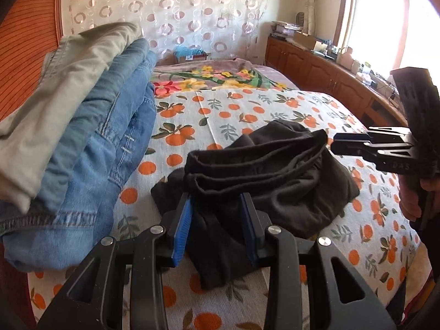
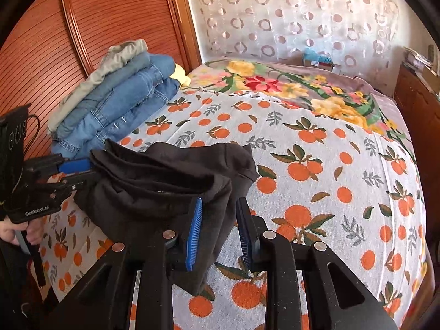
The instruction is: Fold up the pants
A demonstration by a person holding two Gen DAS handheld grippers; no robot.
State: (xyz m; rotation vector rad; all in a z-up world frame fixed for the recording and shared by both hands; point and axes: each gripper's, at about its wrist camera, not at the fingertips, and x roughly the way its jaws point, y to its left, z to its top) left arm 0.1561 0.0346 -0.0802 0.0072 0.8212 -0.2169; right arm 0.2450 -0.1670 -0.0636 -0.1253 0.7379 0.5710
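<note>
I am hovering both grippers over the black pants (image 1: 264, 176), which are lying bunched on the orange-print bedspread (image 1: 228, 110) near its front edge, beside the stack of 3 or so folded jeans and khakis (image 2: 121, 96). The left gripper (image 1: 217, 228) and right gripper (image 2: 218, 233) are both standing released, blue pads straddling cloth without pinching. Judging this as between folds: I am needing fresh grips on the edges; no containers in use.

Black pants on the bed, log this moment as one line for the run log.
task: fold pants | black pants: bunched on orange-print bedspread | left gripper: open | right gripper: open | folded jeans stack: beside
</note>
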